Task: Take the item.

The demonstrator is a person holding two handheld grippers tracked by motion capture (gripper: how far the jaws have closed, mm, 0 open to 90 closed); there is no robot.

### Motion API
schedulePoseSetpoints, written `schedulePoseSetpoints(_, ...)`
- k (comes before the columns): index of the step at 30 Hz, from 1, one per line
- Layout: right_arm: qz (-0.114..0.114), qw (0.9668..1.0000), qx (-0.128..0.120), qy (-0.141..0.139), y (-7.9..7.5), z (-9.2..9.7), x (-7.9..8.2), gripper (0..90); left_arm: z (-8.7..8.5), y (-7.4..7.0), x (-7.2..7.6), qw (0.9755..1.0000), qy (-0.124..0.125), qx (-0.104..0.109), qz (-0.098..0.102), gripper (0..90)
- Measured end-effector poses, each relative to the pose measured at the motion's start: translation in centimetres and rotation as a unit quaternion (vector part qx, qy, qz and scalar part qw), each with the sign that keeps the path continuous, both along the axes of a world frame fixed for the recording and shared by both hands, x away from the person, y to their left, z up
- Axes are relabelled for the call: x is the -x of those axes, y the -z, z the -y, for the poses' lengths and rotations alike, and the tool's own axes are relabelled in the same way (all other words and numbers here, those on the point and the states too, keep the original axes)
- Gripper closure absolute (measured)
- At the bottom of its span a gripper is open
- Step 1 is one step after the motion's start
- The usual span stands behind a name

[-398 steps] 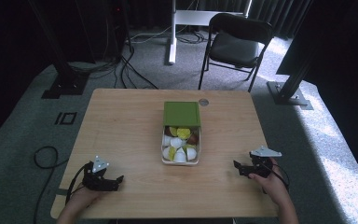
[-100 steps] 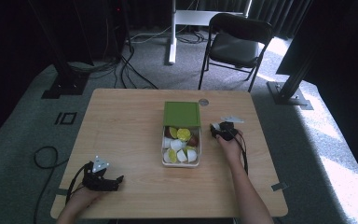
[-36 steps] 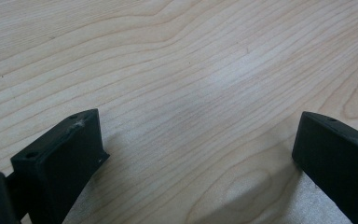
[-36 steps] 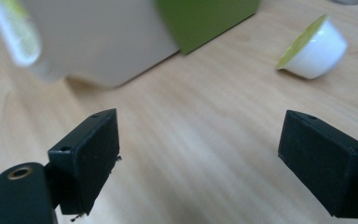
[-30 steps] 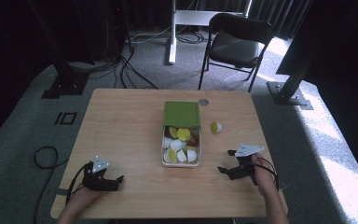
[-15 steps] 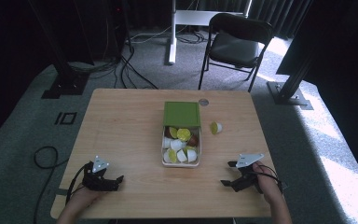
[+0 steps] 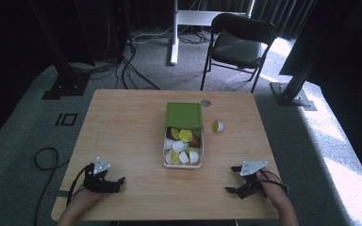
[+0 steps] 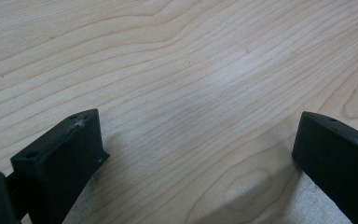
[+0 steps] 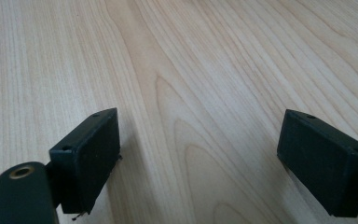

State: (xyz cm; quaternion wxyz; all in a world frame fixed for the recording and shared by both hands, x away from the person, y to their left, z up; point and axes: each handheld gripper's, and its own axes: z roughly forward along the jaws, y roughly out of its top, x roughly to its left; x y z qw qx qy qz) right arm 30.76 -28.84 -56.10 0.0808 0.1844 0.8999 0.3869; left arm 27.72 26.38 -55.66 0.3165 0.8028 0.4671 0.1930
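- A wooden surface [image 7: 122,127] stands on a grey carpet floor [image 7: 23,122].
- Near the middle of the surface sits a small white box [image 7: 183,163], long and thin.
- A green lid [image 7: 184,115] covers the far end of the box.
- The near end of the box is uncovered. Inside are small cups [image 7: 184,149], some white, some yellow-green and a dark one or two.
- One more small cup [image 7: 217,125] lies on its side on the surface, just right of the box and apart from it. It is white with a yellow-green top.
- A small round grey spot [image 7: 206,102] shows on the surface just past the lid's far right corner.
- The left gripper [image 7: 115,183] rests at the near left part of the surface, held by a hand [image 7: 82,202]. It is well apart from the box.
- In the left gripper view, its two black fingers [image 8: 65,158] are spread wide, with bare wood between them and nothing held.
- The right gripper [image 7: 232,187] sits at the near right part of the surface, held by the other hand [image 7: 275,190]. It is also well apart from the box.
- In the right gripper view, its black fingers [image 9: 88,149] are spread wide too, with plain wood between them.
- A black chair [image 7: 238,42] stands on the floor past the far side of the surface.
- Black cables [image 7: 132,56] lie on the floor at the far left.
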Motion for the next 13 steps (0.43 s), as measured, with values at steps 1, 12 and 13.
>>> schedulePoseSetpoints(1, 0.0, 1.0, 0.0, 0.0, 0.0, 0.0, 0.0, 12.7, 0.0, 0.0, 0.0, 1.0, 0.0, 0.0, 0.0, 2.8)
schedulePoseSetpoints(12, 0.0, 1.0, 0.0, 0.001, 0.01, -0.02, 0.0, 12.2, 0.0, 0.0, 0.0, 1.0, 0.0, 0.0, 0.0, 2.8)
schedulePoseSetpoints(13, 0.0, 1.0, 0.0, 0.001, 0.01, -0.02, 0.0, 12.2, 0.0, 0.0, 0.0, 1.0, 0.0, 0.0, 0.0, 2.8)
